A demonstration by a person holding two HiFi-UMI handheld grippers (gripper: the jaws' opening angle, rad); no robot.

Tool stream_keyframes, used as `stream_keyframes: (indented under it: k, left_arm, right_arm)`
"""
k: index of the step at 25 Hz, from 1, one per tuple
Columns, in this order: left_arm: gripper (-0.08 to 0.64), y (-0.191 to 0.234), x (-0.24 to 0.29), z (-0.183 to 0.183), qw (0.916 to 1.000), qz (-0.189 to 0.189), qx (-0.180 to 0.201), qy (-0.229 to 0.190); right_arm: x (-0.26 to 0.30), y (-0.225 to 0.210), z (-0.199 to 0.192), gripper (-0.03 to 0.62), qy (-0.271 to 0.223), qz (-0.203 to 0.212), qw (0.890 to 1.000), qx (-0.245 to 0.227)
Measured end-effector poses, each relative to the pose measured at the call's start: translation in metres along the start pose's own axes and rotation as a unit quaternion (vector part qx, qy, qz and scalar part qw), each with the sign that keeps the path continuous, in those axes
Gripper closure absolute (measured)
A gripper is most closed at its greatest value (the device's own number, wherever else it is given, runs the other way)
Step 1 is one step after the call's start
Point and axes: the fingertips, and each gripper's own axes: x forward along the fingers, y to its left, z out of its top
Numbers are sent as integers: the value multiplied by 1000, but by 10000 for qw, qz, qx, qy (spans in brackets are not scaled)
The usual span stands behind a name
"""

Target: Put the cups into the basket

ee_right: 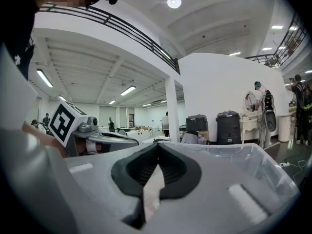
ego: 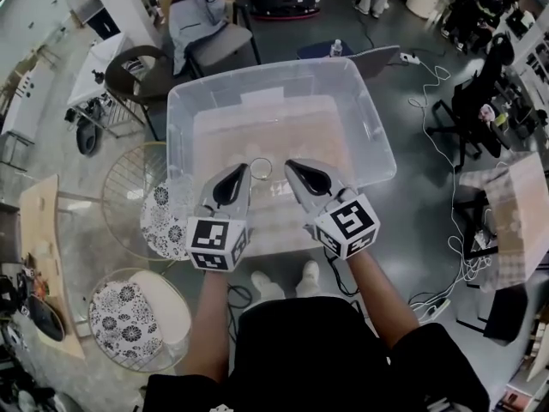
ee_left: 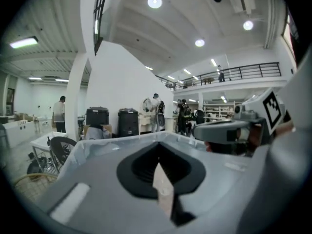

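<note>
Two sets of jaws pressed together, left gripper [ego: 244,172], right gripper [ego: 292,169], empty, over clear bin [ego: 257,69]

Grey floor [ego: 403,127], scattered chairs [ego: 219,37]

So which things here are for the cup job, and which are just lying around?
For the job: clear cup, wire basket, clear tub, left gripper and right gripper, both shut and empty.
Just lying about: chair, laptop, bottle, flowery cushion, cables.
</note>
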Motion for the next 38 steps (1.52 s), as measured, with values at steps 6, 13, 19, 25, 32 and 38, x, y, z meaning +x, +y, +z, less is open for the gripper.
stream_keyframes:
  k: [6,13,19,25,32,38]
  left_arm:
    - [552,-20,-35,21,9993,88,140,-331]
    - [552,-39,-62,25,9970,279,473,-542]
    - [552,-46,-80,25,9955,468,376,-737]
    - [552,-48,-89,31,9936,630,369,-867]
    - [552,-56,-91,33,9928,673,454,-886]
    - [552,-59,-88,24,9930,737,436,-812]
  right_arm:
    - [-14,16,14,589,-132,61,9999,-57]
    - [-32,30,28,589,-331,52,9994,-47]
    - [-44,42,34,589,-427,155,9989,-82]
    - [-50,45,35,589,-508,218,9985,4]
    - [-58,55,41,591,-571,351,9974,-263]
    - [-61,54,36,591,-552,396,9974,-240]
